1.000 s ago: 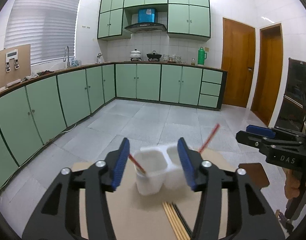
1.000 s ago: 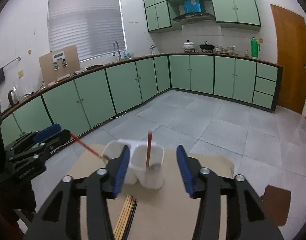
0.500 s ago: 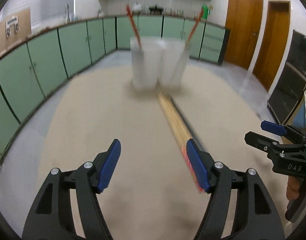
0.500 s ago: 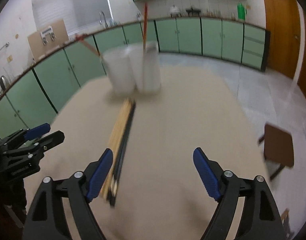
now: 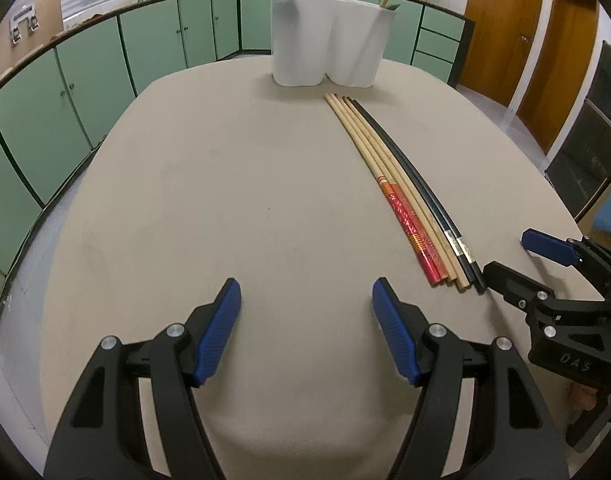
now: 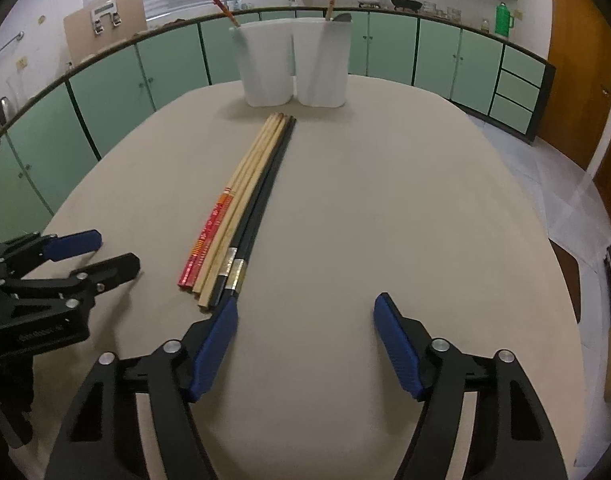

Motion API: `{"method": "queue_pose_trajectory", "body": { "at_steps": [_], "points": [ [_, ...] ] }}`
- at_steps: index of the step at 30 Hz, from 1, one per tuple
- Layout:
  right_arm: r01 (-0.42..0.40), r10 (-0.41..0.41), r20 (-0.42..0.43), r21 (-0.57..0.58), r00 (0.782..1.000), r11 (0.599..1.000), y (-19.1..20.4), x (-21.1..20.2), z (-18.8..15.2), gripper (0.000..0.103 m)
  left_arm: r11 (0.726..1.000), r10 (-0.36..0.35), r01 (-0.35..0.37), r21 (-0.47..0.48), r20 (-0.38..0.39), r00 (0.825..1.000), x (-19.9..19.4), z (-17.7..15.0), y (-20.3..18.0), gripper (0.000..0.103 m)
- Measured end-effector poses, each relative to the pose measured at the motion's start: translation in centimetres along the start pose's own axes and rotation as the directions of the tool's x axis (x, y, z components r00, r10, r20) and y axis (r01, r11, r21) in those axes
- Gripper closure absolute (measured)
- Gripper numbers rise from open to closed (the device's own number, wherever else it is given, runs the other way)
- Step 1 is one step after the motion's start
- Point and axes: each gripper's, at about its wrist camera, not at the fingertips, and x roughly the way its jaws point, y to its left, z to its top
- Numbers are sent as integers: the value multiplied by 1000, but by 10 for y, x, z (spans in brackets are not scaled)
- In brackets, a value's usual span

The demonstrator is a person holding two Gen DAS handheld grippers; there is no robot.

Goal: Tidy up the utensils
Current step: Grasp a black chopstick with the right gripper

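Both grippers have dropped from above the holder (image 5: 329,36) to low over the near table (image 5: 185,184). Left gripper (image 5: 306,330) and right gripper (image 6: 305,344) gape wide, empty. Six chopsticks (image 6: 241,204) lie bundled before the holder, which has one per cup; sorting has barely begun. "DAS" marks the right gripper.

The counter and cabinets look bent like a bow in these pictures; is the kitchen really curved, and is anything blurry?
Left wrist view: fisheye bending; the cabinets arc and the table bulges, yet the chopsticks look sharp. Right wrist view: same bowing, dark corners, crisp holder; soft, even light, faint shadows.
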Motion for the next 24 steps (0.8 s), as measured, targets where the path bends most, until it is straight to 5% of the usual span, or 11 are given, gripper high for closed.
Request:
{"method": "queue_pose_trajectory", "body": {
  "at_steps": [12,16,24],
  "points": [
    [-25,24,-14,-65,1000,998,23,2,-7,54,1000,-11,11,7,-4,1000,0,3,-8,35],
    [-12,12,3,-96,1000,995,26,0,-7,77,1000,-15,15,13,-4,1000,0,4,-10,35],
    [-27,27,-2,-47,1000,999,11,1,-4,80,999,-40,40,23,-6,999,0,6,-20,34]
  ]
}}
